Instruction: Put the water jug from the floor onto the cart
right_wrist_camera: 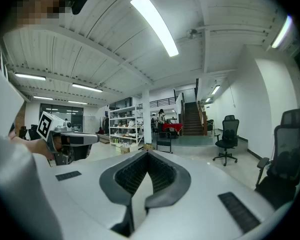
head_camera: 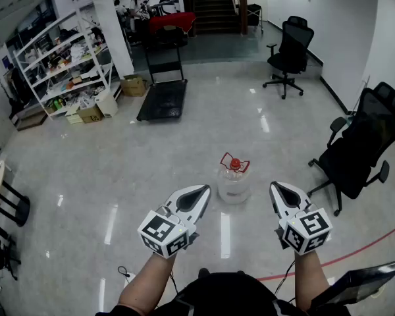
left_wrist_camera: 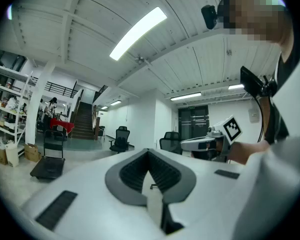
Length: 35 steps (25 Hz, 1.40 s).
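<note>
My left claw (head_camera: 203,189): clenched, tips together | my right claw (head_camera: 275,186): clenched | jug (head_camera: 234,180): on floor at 12 o'clock, between my claws' tips | cart (head_camera: 163,99): 11 o'clock, well apart

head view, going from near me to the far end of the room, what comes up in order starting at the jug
water jug → cart → red table → stairs
</note>
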{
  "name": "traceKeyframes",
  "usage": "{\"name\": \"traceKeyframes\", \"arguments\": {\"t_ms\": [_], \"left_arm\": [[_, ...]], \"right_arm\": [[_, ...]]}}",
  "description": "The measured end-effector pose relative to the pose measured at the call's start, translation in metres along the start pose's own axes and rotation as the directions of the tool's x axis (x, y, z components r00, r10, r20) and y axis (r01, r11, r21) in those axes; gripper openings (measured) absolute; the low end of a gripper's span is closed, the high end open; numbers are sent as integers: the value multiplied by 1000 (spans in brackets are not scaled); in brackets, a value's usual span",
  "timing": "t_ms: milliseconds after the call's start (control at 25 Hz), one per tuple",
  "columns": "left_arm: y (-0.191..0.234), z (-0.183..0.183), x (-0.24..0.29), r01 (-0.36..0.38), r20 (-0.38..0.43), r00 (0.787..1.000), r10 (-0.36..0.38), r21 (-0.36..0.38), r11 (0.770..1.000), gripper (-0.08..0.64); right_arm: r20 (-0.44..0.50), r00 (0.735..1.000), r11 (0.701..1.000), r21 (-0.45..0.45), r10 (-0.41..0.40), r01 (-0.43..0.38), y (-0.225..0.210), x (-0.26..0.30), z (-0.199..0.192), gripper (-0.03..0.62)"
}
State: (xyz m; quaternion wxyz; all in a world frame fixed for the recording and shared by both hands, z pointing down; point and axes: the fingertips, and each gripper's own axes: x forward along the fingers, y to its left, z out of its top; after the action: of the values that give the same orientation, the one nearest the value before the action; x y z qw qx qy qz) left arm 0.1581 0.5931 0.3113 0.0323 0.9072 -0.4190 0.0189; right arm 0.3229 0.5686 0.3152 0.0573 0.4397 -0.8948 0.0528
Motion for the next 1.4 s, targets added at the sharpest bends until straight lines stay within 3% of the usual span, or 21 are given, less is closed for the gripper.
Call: {"name": "traceKeyframes", "arguments": {"t_ms": [1400], "left_arm": [[10,4,7,26,17,1000,-26,-11,1000,-9]], "right_arm": [[45,999,1000,-5,-26,27,4,17,17,2]]}}
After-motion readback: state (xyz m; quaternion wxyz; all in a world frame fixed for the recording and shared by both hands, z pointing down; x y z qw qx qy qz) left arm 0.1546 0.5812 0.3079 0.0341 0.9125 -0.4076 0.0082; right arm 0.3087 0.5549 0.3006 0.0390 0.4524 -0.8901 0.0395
